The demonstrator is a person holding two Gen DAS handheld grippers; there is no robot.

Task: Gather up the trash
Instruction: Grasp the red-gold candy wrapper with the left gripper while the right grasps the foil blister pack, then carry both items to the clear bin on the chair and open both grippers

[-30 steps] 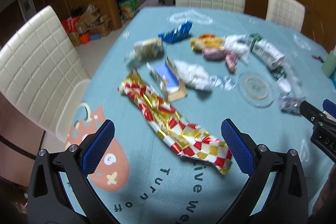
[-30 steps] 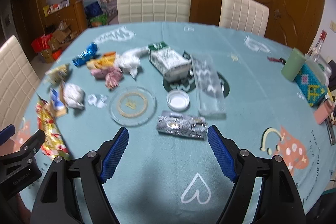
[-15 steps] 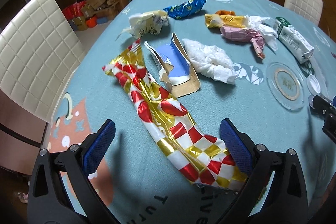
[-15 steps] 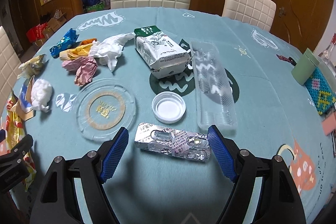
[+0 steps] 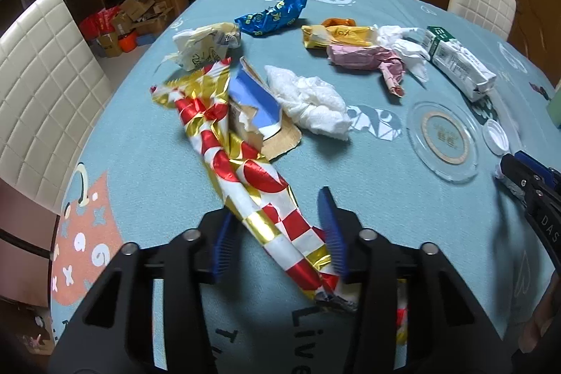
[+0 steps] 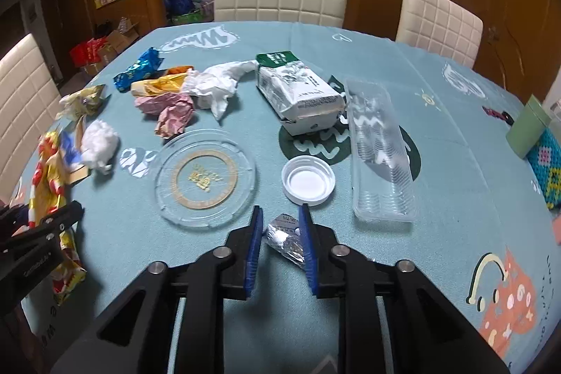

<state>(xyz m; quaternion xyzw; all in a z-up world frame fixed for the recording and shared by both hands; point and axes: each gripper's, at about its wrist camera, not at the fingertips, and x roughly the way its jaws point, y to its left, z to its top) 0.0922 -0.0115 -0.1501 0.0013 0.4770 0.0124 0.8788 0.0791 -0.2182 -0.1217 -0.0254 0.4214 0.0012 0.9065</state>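
Having just closed, the left gripper [image 5: 278, 233] fingers pinched the near end of the red-and-gold foil wrapper [image 5: 242, 170] and the right gripper [image 6: 280, 242] fingers clamped the crumpled silver blister pack [image 6: 285, 237] on the bench [image 6: 455, 135], so lifting risked the long wrapper dragging the torn blue carton [image 5: 257, 114] beside it or the slick foil slipping free.

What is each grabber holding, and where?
Left gripper pinches the near end of the shiny checkered wrapper. Right gripper squeezes the silver pill pack across its middle.

Foil blister pack [image 6: 285, 239] between tool [image 6: 280, 233] pads
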